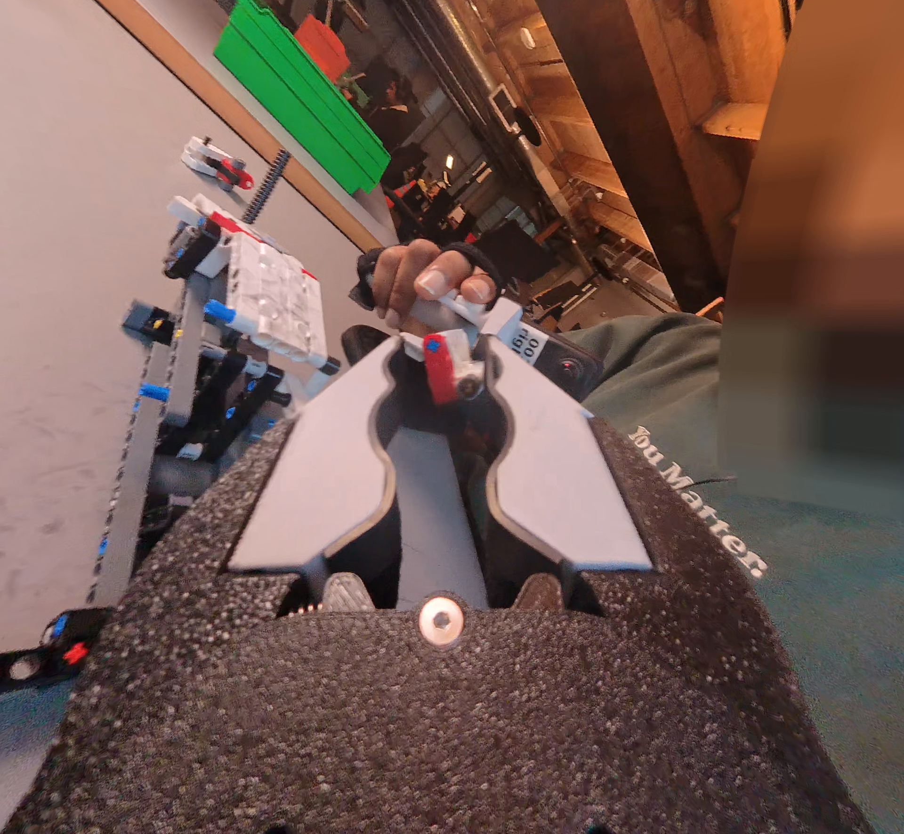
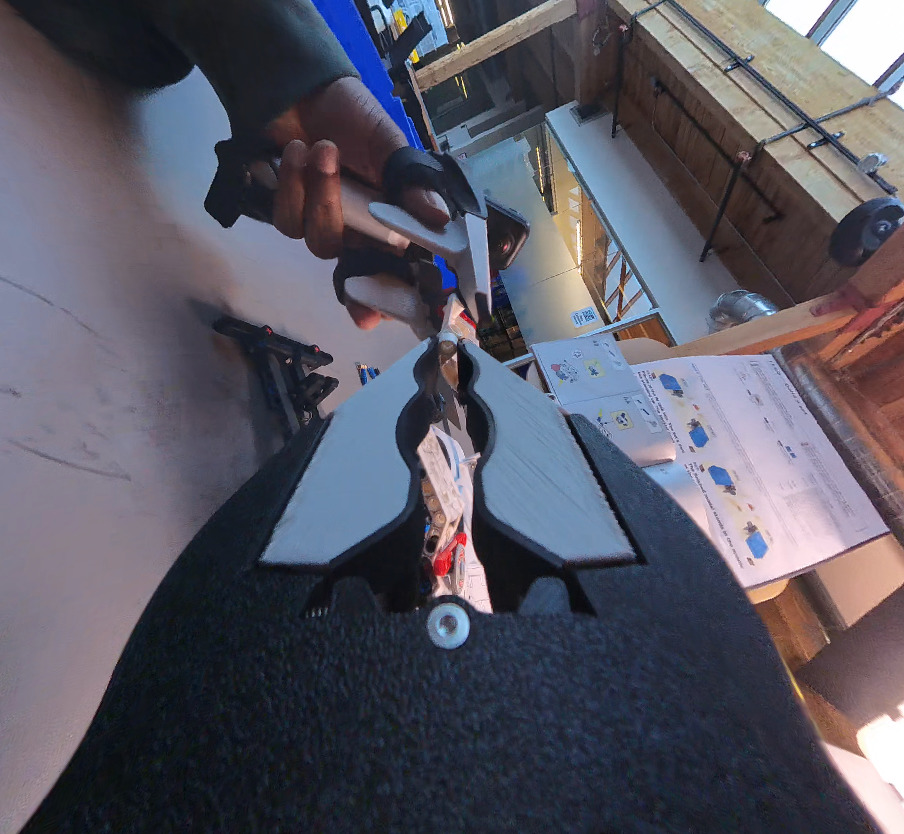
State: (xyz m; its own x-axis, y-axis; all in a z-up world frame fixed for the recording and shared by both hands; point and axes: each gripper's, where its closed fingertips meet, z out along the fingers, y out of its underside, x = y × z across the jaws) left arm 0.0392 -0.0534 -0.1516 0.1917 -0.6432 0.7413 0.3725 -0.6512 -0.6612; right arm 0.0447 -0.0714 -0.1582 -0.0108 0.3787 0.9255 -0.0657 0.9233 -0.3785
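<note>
My left gripper is closed on a small red and white brick piece held up above the table. My right gripper is nearly shut and pinches the tan end of the same piece. The two grippers face each other tip to tip. A hand holds the right gripper in the left wrist view. A hand holds the left gripper in the right wrist view. A larger grey, black and white brick model stands on the table to the left, and also shows through my right fingers' gap.
A small white and red part and a black toothed strip lie on the table. Green and red bins stand at its far edge. A black brick frame and an open instruction booklet lie nearby.
</note>
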